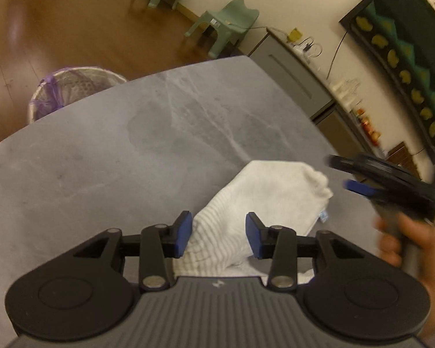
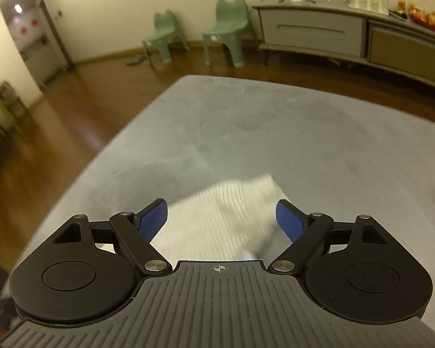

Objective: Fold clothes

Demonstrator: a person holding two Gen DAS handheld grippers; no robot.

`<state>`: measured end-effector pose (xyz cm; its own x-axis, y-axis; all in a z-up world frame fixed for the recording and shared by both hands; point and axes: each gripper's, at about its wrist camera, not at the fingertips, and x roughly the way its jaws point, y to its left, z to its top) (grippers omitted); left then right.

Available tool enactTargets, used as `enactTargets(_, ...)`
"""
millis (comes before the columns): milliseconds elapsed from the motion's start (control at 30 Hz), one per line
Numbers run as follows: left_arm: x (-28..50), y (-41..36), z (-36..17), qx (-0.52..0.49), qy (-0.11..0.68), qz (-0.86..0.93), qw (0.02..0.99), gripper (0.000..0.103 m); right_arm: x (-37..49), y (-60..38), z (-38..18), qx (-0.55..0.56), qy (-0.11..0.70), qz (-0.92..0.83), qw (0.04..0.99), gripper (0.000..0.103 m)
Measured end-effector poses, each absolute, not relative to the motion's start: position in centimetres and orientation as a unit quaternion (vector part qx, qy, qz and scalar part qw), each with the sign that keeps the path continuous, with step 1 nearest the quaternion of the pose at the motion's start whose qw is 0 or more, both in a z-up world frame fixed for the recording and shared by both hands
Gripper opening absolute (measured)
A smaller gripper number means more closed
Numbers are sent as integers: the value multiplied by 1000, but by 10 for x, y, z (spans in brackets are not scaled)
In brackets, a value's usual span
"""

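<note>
White cloth (image 1: 264, 203) lies folded on grey table (image 1: 101, 174). Left tool (image 1: 219, 236) part spread, cloth beneath, not pinched. Right tool (image 2: 221, 220) spread wide above cloth.

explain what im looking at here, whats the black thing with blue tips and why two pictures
There is no robot here. A person holds a hand tool in each hand, each ending in two-finger tongs with blue pads. A small wide-angle camera on each tool looks forward along its fingers, which is why there are two pictures.

One picture is from the left tongs; it also shows the right tongs blurred at the edge, with the hand gripping the handle. The other is from the right tongs.

On the grey table lies a white cloth, partly folded. Both tongs are open above it; neither holds anything.
</note>
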<state>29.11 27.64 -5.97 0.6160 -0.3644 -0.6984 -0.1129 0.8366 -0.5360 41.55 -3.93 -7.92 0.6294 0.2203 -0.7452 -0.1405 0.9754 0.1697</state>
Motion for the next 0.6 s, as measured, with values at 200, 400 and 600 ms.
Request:
enactTargets(200, 295, 285, -68, -293, 439, -90, 844, 41, 467, 2, -116, -49, 468, 58, 880, 56)
enactTargets(400, 292, 286, -67, -305, 432, -95, 843, 41, 430, -3, -94, -68, 420, 102, 899, 8)
enactTargets(600, 283, 297, -67, -383, 421, -111, 815, 43, 287, -58, -37, -90, 254, 195, 943, 7)
